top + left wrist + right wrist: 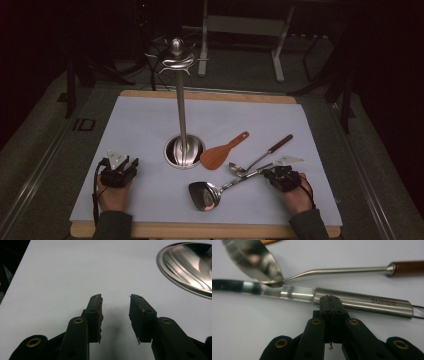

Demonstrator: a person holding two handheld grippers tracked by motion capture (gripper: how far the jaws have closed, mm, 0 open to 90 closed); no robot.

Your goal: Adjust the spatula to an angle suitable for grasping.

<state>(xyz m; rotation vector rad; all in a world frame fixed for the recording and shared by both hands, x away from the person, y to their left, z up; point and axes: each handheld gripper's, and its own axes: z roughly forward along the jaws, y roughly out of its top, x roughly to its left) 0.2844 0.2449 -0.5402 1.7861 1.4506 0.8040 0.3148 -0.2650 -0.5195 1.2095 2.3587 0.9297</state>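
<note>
Right hand-held gripper (331,305) jaws together at steel spatula handle (362,302) (SUPOR lettering close up), left hand-held gripper (115,312) apart

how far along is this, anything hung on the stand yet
Nothing looks done: the stand has bare hooks, and the steel spatula, spoon and wooden paddle all lie on the white mat. In hand: the right hand-held gripper, jaws shut, is at the spatula's handle, not gripping it. The left hand-held gripper rests open. All three utensils remain.
</note>
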